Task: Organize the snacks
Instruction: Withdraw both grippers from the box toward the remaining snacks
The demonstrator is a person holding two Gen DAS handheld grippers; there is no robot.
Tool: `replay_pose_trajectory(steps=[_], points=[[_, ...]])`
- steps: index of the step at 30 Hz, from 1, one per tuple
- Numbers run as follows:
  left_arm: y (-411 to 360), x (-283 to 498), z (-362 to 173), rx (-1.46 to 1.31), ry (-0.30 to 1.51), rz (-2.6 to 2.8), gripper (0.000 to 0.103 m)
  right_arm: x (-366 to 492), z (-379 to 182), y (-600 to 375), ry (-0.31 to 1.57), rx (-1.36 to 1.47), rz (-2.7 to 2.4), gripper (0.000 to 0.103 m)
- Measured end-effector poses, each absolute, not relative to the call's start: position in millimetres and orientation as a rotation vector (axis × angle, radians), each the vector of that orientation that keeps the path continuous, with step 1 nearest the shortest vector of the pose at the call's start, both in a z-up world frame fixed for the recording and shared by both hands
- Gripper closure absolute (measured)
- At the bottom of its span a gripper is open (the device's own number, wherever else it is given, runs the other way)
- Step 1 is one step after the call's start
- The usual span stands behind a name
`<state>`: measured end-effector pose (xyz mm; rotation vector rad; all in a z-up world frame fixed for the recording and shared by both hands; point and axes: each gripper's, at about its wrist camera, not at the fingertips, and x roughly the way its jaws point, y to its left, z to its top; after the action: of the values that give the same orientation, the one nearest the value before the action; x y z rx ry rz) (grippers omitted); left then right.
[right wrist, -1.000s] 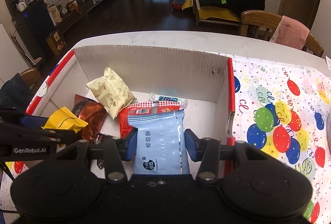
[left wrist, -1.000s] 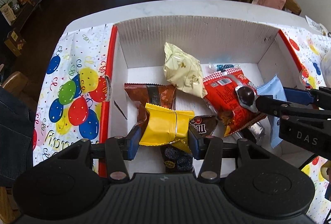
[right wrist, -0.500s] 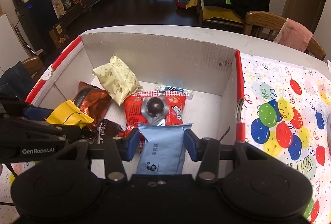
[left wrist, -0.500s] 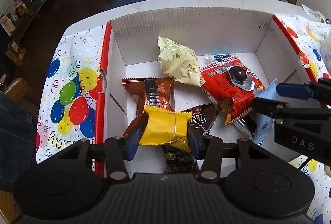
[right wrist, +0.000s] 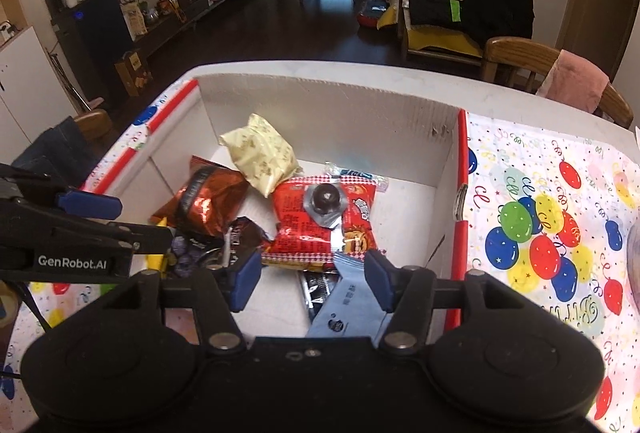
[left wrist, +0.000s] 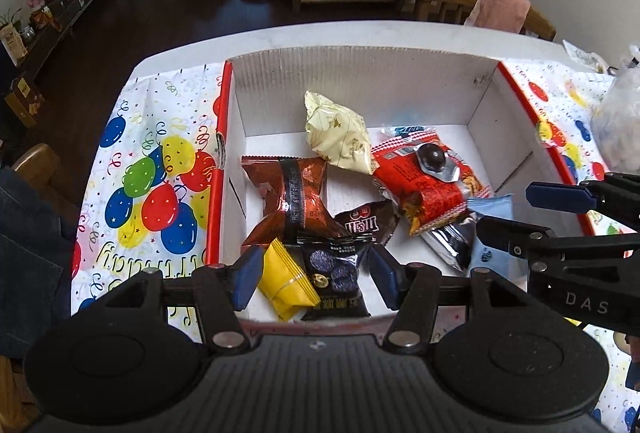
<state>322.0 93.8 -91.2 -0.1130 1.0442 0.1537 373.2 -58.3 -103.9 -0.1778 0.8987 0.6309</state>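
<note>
Already in the box: a cream packet (left wrist: 338,141), a red packet (left wrist: 426,189) with a small foil-cupped chocolate (left wrist: 434,158) lying on it, a copper-brown packet (left wrist: 294,201), a dark chocolate packet (left wrist: 366,225) and a dark blue packet (left wrist: 334,273), heaped together on the floor of the white cardboard box (left wrist: 360,89).
Yellow packet: the yellow packet (left wrist: 286,283) lies at the near edge of the box, leaning against the dark blue one, touched by neither jaw.
Left gripper: the left gripper (left wrist: 314,275) has just been opening; its jaws stand wide, with the yellow packet between them but free.
Light blue packet: the light blue packet (right wrist: 348,297) lies tilted on the pile at the near right of the box.
Right gripper: the right gripper (right wrist: 312,279) has likewise just been opening; its jaws are spread, the right pad close beside the blue packet, seemingly not pressing it.
Progress: both drops look complete.
Left to do: on the balloon-print tablecloth (right wrist: 540,233) no loose snack shows; a cloudy bag (left wrist: 618,121) at the right edge may hold more, contents too blurred to tell.
</note>
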Motion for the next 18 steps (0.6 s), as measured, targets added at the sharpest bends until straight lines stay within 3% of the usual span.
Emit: replay_pose_trajectory(steps=[18], points=[[75,257,-46,-0.122,0.911,0.085,0.040,318,-66,-86,0.841,-0.091,0.700,0.034]])
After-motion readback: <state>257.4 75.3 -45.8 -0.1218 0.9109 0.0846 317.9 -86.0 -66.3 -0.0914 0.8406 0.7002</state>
